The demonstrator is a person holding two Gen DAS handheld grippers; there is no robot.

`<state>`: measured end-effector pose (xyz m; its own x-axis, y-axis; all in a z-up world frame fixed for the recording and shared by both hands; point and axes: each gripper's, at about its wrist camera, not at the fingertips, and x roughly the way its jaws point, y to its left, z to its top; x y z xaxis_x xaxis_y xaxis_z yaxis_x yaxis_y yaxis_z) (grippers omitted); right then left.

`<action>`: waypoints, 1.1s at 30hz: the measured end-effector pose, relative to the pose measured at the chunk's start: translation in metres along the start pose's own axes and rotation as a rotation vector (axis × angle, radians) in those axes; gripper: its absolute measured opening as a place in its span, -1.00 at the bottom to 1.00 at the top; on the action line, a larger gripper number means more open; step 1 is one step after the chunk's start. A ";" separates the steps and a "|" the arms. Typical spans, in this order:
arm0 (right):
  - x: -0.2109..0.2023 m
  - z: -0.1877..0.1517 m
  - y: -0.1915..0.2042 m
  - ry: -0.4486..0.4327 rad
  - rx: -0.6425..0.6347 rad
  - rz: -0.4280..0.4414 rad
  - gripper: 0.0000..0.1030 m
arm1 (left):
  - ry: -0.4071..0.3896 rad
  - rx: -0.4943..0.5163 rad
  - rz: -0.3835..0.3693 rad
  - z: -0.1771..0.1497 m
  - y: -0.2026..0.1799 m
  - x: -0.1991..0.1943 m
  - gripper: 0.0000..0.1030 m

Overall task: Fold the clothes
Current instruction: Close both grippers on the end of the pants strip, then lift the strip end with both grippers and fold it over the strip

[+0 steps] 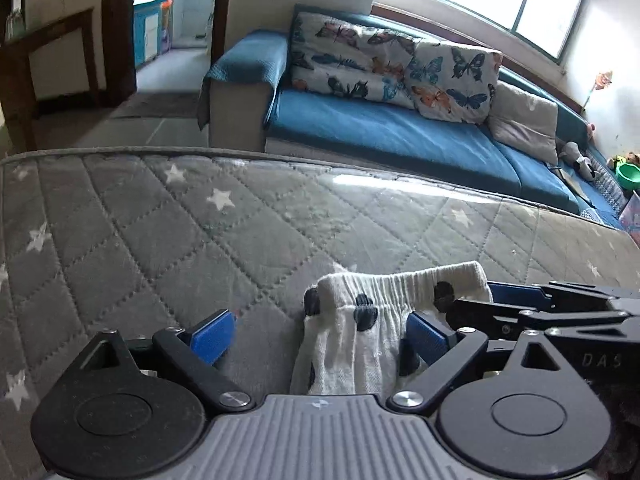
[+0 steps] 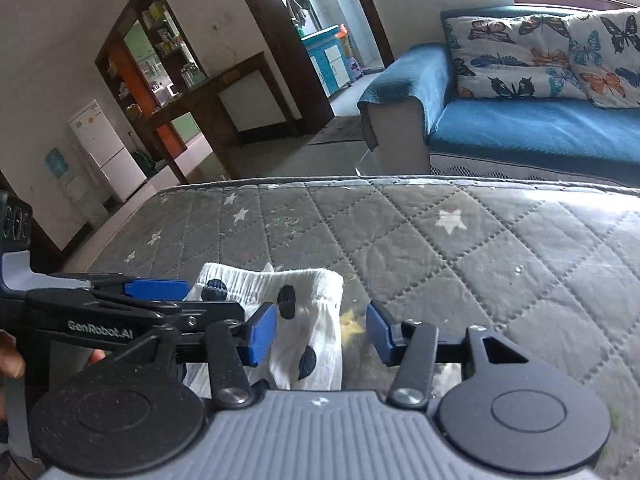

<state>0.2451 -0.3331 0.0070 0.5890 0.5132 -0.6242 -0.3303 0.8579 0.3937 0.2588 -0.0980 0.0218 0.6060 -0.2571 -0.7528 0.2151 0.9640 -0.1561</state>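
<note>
A small white garment with dark dots [image 1: 360, 332] lies on the grey star-quilted mattress [image 1: 160, 220], low in the centre of both wrist views, its elastic waistband uppermost. The left gripper [image 1: 316, 336] has its blue fingers [image 1: 212, 336] spread apart around the cloth. The right gripper [image 2: 320, 334] is likewise spread, its left finger [image 2: 262, 334] against the fabric. A blue sofa [image 1: 400, 132] fills the upper right.
</note>
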 end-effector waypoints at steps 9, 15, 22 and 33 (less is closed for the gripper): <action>0.011 0.005 -0.001 0.008 -0.002 0.037 -0.68 | -0.035 0.064 -0.049 -0.001 -0.010 0.000 0.08; 0.006 0.008 -0.003 -0.005 0.047 0.066 -0.79 | -0.025 -0.032 -0.147 0.001 -0.002 -0.003 -0.55; -0.026 0.005 0.016 -0.043 0.024 0.103 -0.81 | -0.068 -0.078 -0.195 -0.006 0.002 -0.032 -0.56; -0.100 -0.018 0.062 -0.104 -0.040 0.164 -0.81 | -0.164 -0.059 -0.285 -0.035 0.000 -0.132 -0.56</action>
<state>0.1521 -0.3311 0.0816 0.5969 0.6429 -0.4800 -0.4563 0.7641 0.4560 0.1521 -0.0620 0.0994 0.6441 -0.5197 -0.5612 0.3517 0.8528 -0.3860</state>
